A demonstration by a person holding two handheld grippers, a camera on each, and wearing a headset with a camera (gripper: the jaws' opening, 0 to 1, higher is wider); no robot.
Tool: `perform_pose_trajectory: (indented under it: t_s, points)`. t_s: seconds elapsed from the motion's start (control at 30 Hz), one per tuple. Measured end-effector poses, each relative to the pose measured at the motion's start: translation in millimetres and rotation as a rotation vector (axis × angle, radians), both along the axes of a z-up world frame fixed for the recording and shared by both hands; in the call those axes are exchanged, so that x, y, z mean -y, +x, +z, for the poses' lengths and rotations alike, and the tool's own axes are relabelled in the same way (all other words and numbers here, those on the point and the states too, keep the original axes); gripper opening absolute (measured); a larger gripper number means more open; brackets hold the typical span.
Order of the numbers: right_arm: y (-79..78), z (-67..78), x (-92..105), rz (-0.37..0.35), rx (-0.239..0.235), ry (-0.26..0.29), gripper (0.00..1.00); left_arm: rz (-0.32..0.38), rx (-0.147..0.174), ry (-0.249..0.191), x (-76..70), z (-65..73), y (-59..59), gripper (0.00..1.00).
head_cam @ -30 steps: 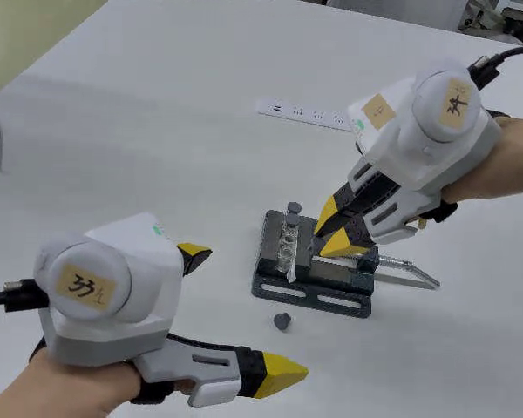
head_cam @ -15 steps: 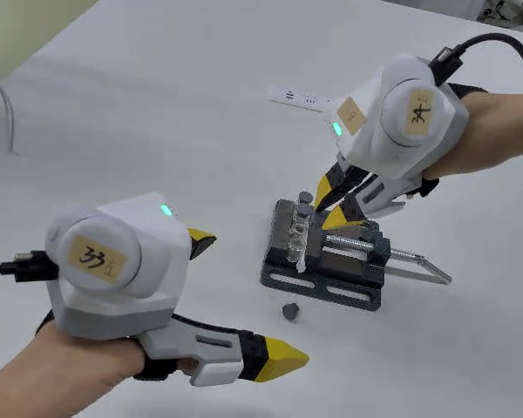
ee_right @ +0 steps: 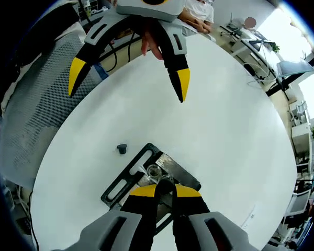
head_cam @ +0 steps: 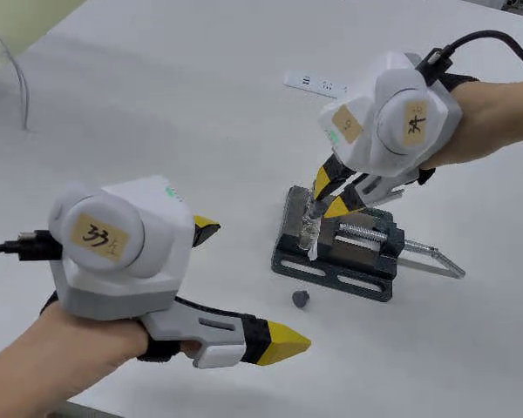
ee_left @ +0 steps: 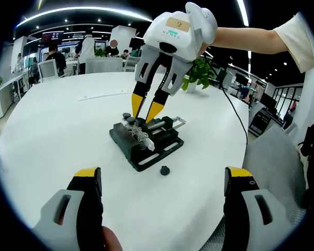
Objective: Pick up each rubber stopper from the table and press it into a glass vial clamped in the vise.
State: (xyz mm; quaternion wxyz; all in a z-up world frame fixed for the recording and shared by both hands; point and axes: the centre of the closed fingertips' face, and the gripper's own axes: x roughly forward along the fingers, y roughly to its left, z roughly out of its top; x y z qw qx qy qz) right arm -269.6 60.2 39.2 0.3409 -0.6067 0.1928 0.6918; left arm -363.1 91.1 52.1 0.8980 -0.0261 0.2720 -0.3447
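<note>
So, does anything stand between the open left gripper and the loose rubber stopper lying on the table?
Nothing visible does. Only bare table lies between the left gripper and the rubber stopper. The vise sits beyond the stopper, and the right gripper is over the vise, off that path.

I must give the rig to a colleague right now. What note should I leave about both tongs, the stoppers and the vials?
Left tongs: open, empty, above the table in front of the vise.
Right tongs: tips close together over the row of vials in the vise. A dark stopper shows between them; gripped or not, I cannot tell.
Done: the far vials seem to carry stoppers.
Left: one loose stopper lies on the table before the vise; at least one vial is open.
</note>
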Motion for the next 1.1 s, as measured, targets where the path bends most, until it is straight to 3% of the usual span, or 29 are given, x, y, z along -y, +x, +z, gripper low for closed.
perform_pose_trajectory:
  t_s: [0.8,0.93,1.1]
  points:
    - [0.0,-7.6,-6.8,0.044,0.008,-0.077,0.05,0.004,-0.016,-0.018,-1.4,-4.0,-1.9,0.95]
    - [3.6,-8.2,-7.9,0.019,-0.003,-0.104,0.05,0.005,-0.017,-0.020,-2.3,-4.2,-1.4,0.95]
    - [5.6,-8.3,-7.7,-0.038,-0.034,-0.096,0.04,0.005,-0.020,-0.022,-2.4,-4.5,-1.6,0.95]
